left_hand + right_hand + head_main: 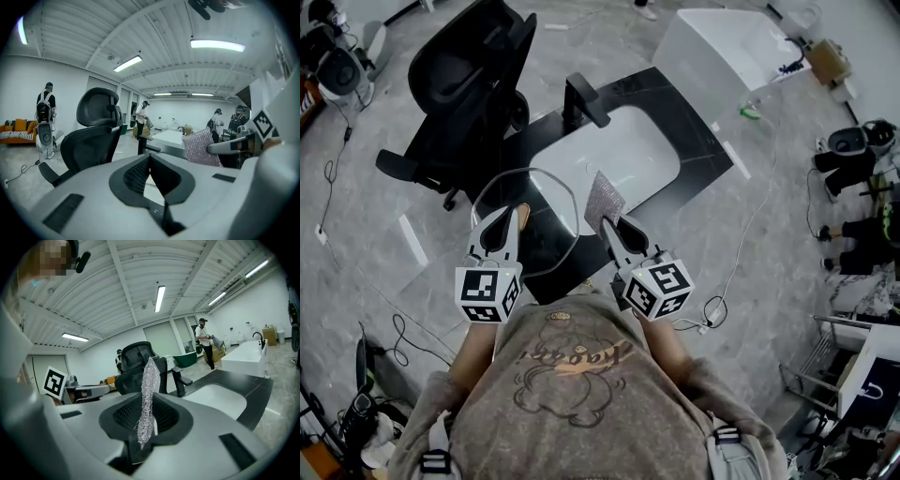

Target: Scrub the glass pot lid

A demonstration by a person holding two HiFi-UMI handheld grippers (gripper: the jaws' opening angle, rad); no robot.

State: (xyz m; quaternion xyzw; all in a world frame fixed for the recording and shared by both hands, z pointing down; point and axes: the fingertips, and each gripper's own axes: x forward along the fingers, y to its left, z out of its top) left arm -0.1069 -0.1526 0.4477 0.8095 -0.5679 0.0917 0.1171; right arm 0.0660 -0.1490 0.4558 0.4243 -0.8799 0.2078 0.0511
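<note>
Grey marble floor [759, 244], black counter with white basin [698, 150]. Left gripper [512, 218] was clamped on the clear round glass pot lid [548, 220], held upright. Right gripper [607, 223] pinched the silver glittery scrub cloth [602, 199]. Judged best: brace the lid and press the cloth flat.

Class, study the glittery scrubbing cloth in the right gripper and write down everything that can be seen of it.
The scrubbing cloth is a thin, roughly rectangular sheet of silvery, sparkling mesh. It stands upright, its lower end clamped between the shut jaws of the right gripper, the rest free above them. Edge-on it shows as a narrow, slightly wavy strip. It is held near the white sink, close beside the glass lid; whether they touch cannot be told.
</note>
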